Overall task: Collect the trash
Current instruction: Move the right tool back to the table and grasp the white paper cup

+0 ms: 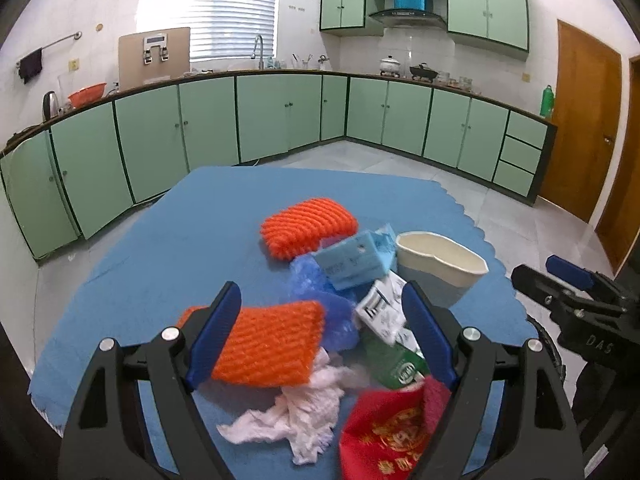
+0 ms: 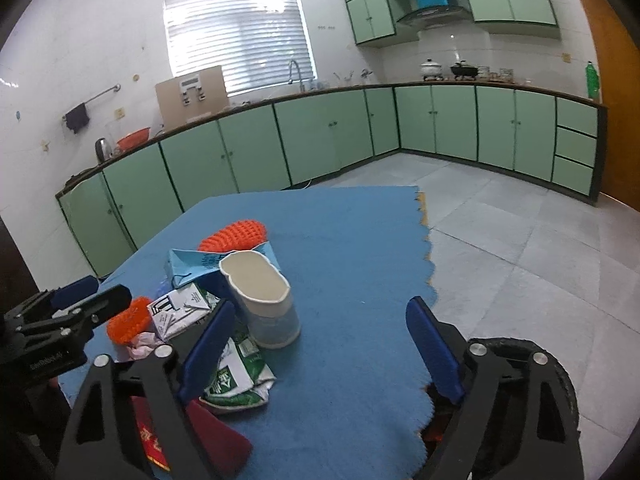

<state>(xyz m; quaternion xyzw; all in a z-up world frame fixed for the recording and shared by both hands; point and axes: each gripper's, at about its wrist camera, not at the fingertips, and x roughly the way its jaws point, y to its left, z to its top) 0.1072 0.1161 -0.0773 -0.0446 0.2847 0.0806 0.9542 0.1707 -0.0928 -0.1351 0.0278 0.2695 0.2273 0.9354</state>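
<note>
Showing only at the right tool: a dark bin

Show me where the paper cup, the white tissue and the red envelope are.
paper cup (image 2: 276,320), right wrist view, outer wall
white tissue (image 1: 304,412), left wrist view, crumpled middle
red envelope (image 1: 384,436), left wrist view, printed front

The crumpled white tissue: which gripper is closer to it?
Left. The left gripper hangs open right over the tissue, jaws either side. The right gripper hovers farther right, past the paper cup.
</note>
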